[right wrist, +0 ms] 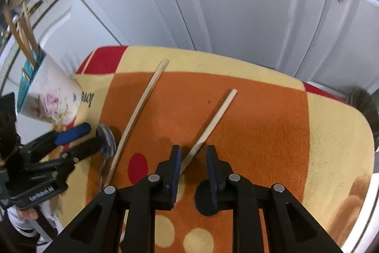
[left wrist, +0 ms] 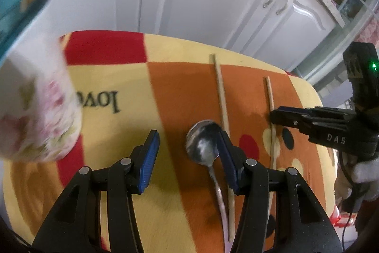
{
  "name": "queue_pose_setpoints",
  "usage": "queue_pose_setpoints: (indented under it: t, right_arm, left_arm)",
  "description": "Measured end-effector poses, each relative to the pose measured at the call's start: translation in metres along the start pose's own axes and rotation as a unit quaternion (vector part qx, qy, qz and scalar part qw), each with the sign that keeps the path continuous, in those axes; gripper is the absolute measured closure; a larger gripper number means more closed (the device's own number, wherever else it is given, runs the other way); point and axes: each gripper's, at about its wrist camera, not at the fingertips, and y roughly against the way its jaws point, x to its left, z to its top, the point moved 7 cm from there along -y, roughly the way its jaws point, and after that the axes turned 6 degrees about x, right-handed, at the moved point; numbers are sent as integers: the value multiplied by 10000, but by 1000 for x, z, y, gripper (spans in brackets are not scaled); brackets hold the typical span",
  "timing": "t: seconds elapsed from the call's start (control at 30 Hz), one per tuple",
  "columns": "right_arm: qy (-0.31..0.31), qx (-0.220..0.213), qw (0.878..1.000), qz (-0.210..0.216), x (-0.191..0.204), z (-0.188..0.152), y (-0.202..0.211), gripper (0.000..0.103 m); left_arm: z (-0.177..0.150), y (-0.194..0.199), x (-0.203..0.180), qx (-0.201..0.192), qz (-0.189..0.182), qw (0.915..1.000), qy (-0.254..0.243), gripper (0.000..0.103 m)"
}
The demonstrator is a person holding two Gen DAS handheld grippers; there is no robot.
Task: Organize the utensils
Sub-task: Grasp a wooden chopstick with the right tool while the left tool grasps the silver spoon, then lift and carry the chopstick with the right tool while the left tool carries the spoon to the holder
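Barely started: both chopsticks [right wrist: 139, 110] [right wrist: 208, 127] and the spoon [left wrist: 203, 144] lie mid-blanket [right wrist: 260, 134], floral cup [right wrist: 51, 98] at its left edge, both grippers [left wrist: 188, 153] [right wrist: 193, 165] spread apart, empty.

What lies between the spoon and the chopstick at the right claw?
The other chopstick, lying beside the spoon; past it only bare cloth up to the right claw's chopstick, per the right wrist view.

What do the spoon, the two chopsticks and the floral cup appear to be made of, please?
Spoon: metal, probably stainless steel; its silvery bowl shows bright reflections.
Left chopstick and right chopstick: pale wood or bamboo, with a matte tan surface and no shine.
Floral cup: likely glazed ceramic, with a smooth white wall, printed roses and a teal interior; coated paper cannot be ruled out.
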Motion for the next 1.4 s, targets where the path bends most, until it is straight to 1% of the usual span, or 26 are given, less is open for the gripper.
queue_pose_setpoints:
  t: [0.03,0.07,0.13,0.2,0.23,0.3,0.37,0.47,0.6,0.77,0.9,1.1,1.23,1.4]
  right_arm:
    - [-53,-7,10000,23,1,0,1,82]
    - [-110,-7,9999,47,0,3,-1,82]
    - [-133,-48,9999,55,0,8,-3,82]
    - [-90,-55,9999,8,3,14,-6,85]
    - [-10,-25,10000,-74,7,18,-9,92]
    - [198,13,9996,-183,15,22,-12,93]
    - [372,67,9992,-157,26,22,-15,96]
    - [508,7,9987,-35,40,15,-9,96]
    - [536,-219,9982,157,47,4,17,97]
    - [601,-554,9961,335,55,-3,55,97]
    - [745,-838,9927,454,69,-8,85,98]
    - [1006,-1212,9865,455,89,-17,116,98]
    - [1085,-1432,9827,449,99,-16,132,98]
    - [1216,-1583,9787,481,112,-14,147,98]
  left_arm:
    - [1,-3,-1,39,-44,10000,-37,61]
    - [2,-6,-3,80,-57,9999,-80,76]
    - [2,-8,-7,75,-68,9998,-175,89]
    - [1,-7,-9,58,-86,9997,-213,91]
    - [0,-5,-9,41,-93,9997,-202,94]
    - [-3,0,-7,40,-150,9998,-121,98]
    - [-7,6,-4,15,-133,9999,-67,101]
    - [-14,21,4,-73,-86,9999,33,102]
    - [-22,43,14,-236,-114,9994,205,102]
    - [-28,77,15,-570,-113,9979,276,102]
    - [-30,106,15,-867,-75,9958,285,102]
    - [-35,143,17,-1194,43,9926,213,102]
    - [-38,159,21,-1341,113,9907,210,102]
    - [-38,173,21,-1500,224,9883,160,102]
